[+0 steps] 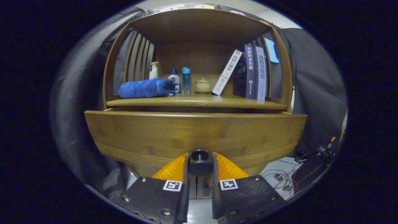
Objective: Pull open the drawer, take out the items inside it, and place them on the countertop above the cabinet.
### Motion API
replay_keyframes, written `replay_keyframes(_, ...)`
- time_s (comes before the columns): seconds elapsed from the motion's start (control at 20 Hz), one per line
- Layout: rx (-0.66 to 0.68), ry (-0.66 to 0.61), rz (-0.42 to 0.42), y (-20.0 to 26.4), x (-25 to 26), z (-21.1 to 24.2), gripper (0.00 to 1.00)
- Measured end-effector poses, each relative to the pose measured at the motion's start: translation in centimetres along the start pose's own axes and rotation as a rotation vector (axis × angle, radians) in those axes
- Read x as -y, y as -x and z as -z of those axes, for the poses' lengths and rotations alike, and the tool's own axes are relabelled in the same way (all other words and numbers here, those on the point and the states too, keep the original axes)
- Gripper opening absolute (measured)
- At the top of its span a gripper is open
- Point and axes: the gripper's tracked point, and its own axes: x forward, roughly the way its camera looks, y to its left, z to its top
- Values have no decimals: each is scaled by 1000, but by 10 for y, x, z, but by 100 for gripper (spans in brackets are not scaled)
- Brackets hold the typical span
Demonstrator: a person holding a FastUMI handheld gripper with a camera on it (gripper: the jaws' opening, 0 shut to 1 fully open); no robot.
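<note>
On the worktop [199, 101] above the drawer [196, 133] we see, from the left, a rolled blue towel [146, 88], a pump bottle [153, 70], a white bottle with a dark cap [174, 78], a clear blue bottle [186, 80], a small lidded pot [202, 84], one leaning book [227, 72] and upright books [255, 73]. The drawer stands pulled out a little, its inside hidden from us. Our tongs [200, 163] are clenched on its dark round knob [200, 161], a finger pressing each side.
</note>
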Motion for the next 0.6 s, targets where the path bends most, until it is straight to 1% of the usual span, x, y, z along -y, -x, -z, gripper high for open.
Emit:
replay_keyframes(0.2,1,-7,21,43,4,12,30)
replay_keyframes(0.3,-14,-25,12,61,2,24,30)
replay_keyframes(0.45,-17,-8,9,81,2,30,30)
replay_keyframes(0.6,-30,-32,-11,100,3,37,30)
